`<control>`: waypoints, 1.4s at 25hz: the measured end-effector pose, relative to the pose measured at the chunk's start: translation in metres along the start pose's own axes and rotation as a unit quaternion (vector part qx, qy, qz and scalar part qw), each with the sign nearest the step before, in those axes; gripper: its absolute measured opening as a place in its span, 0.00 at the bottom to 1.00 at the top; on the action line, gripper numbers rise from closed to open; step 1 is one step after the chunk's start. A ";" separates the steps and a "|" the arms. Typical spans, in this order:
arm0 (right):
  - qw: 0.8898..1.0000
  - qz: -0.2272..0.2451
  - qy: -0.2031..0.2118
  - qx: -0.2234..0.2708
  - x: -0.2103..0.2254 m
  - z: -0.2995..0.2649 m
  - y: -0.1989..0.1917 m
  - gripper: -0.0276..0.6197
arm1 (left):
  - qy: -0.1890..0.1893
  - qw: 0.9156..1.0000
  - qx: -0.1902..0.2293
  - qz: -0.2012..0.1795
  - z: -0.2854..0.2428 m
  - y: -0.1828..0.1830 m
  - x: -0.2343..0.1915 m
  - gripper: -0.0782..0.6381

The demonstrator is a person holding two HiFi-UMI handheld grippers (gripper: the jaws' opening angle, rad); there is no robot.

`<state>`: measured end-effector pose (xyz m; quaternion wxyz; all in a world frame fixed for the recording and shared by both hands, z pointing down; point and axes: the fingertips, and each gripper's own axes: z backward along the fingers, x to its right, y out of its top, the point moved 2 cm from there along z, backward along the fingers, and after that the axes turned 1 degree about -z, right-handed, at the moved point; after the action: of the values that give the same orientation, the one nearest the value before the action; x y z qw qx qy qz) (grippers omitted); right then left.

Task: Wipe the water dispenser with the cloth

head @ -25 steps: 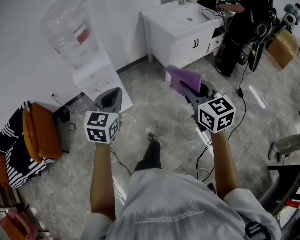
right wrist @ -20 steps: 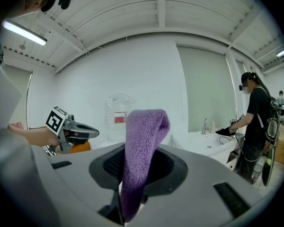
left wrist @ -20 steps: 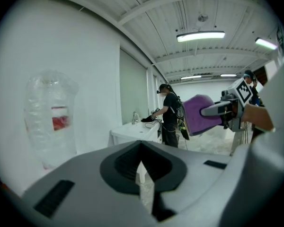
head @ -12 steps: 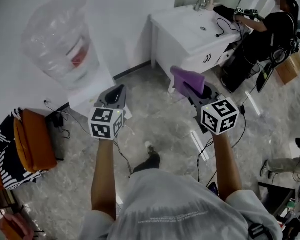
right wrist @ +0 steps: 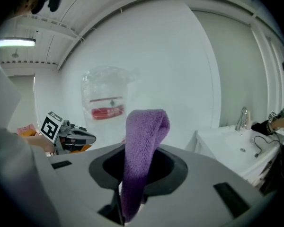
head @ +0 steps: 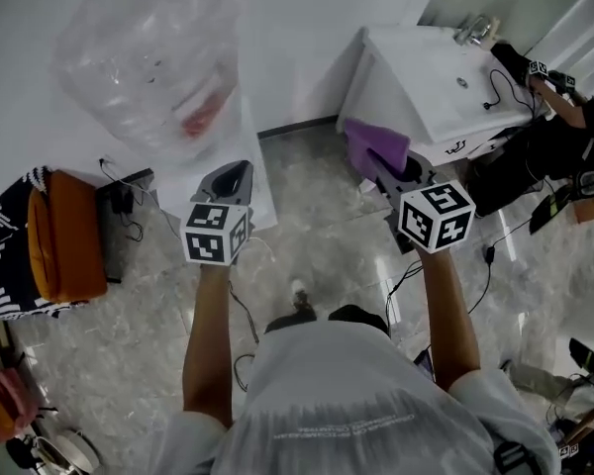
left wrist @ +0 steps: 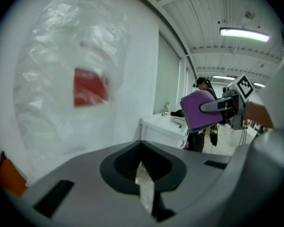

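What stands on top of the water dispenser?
A clear water bottle with a red label stands on the white water dispenser. Its neck and the dispenser's top cannot be seen; the bottle's body covers them.

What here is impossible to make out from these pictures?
- Water dispenser taps: head view, hidden behind the bottle and the left hand-held gripper.
- Red label print: left gripper view, blurred.
- Person: head view, cut off by the right edge.
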<state>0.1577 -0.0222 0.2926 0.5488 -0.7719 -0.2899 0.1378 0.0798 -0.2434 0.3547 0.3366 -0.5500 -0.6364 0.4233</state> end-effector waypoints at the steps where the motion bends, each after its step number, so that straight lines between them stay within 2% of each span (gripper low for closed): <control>1: 1.000 -0.002 0.008 -0.004 0.000 -0.011 0.000 0.19 | 0.007 1.000 -0.004 0.005 -0.001 -0.003 -0.007 0.13; 9: 0.996 -0.005 0.077 -0.038 -0.012 -0.086 -0.005 0.19 | 0.074 0.996 -0.033 0.039 0.006 -0.028 -0.050 0.13; 15: 0.988 -0.009 0.138 -0.073 0.013 -0.142 -0.008 0.19 | 0.136 0.986 -0.050 0.083 -0.007 -0.038 -0.057 0.13; 19: 0.981 -0.015 0.171 -0.094 0.039 -0.179 -0.008 0.19 | 0.179 0.975 -0.055 0.115 -0.023 -0.037 -0.054 0.13; 26: 0.962 0.021 0.239 -0.128 0.067 -0.254 -0.029 0.19 | 0.243 0.954 -0.063 0.164 -0.055 -0.046 -0.049 0.13; 30: 0.950 0.034 0.271 -0.149 0.066 -0.304 -0.047 0.19 | 0.285 0.937 -0.066 0.193 -0.063 -0.058 -0.042 0.13; 35: 0.941 0.053 0.291 -0.165 0.049 -0.367 -0.065 0.19 | 0.311 0.921 -0.066 0.225 -0.066 -0.074 -0.038 0.13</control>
<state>0.3722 -0.2594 0.4902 0.4664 -0.8720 -0.0951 -0.1141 0.1146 -0.2728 0.4510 0.3763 -0.8041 -0.3851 0.2521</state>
